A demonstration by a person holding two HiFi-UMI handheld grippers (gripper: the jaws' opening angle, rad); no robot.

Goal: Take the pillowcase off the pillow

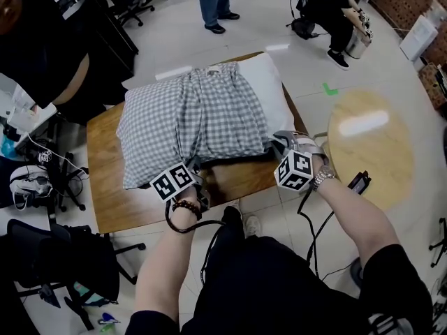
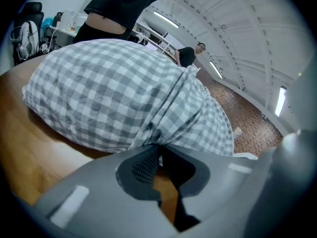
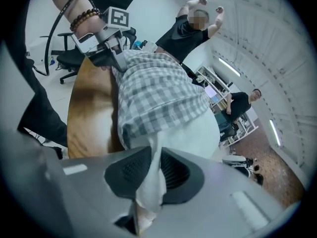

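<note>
Pillowcase [image 1: 192,121] tag [image 1: 214,69], print illegible

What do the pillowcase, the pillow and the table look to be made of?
The pillowcase: thin woven cloth, matte, grey-white checks; it bunches into soft folds.
The pillow: plain white fabric, matte, likely over soft filling, since it bulges.
The table: wood or wood veneer, brown grain, slightly glossy.

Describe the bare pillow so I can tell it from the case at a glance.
On the wooden table, a grey-checked pillowcase wraps most of one bulky shape. The pillow pokes out its right side, near corner pinched in the right claw: plain white, no checks.
</note>
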